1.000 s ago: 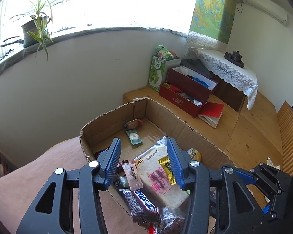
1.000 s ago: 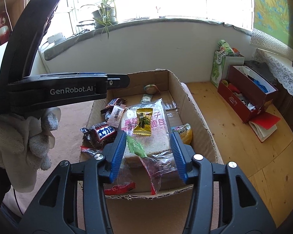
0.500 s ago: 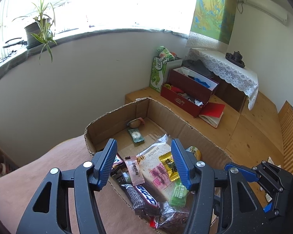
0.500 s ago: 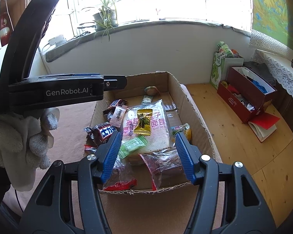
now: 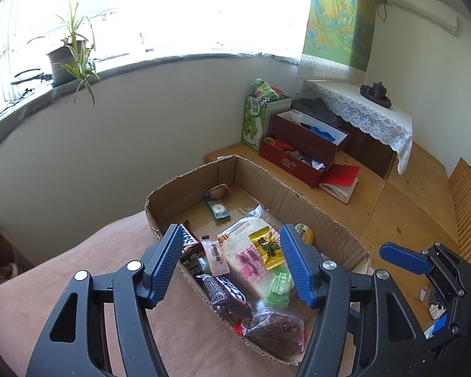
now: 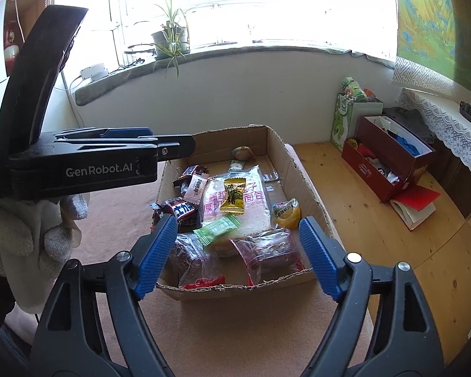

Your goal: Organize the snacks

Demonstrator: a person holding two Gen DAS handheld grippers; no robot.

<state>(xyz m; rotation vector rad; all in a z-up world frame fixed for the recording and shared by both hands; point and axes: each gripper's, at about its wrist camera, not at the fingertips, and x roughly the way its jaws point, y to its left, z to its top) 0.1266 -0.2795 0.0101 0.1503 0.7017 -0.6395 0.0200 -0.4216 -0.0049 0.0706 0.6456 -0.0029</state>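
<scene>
Cardboard box (image 6: 298, 169) of snacks beneath both gaping, empty claws.

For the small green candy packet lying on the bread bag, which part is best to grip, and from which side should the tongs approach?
Grip the small green candy packet across its narrow middle, coming from above with the right tongs, which hang open nearest it. It lies flat and slanted on the clear bag of sliced bread, so turning the tongs to span its short sides, away from the crimped ends, probably works best.
</scene>
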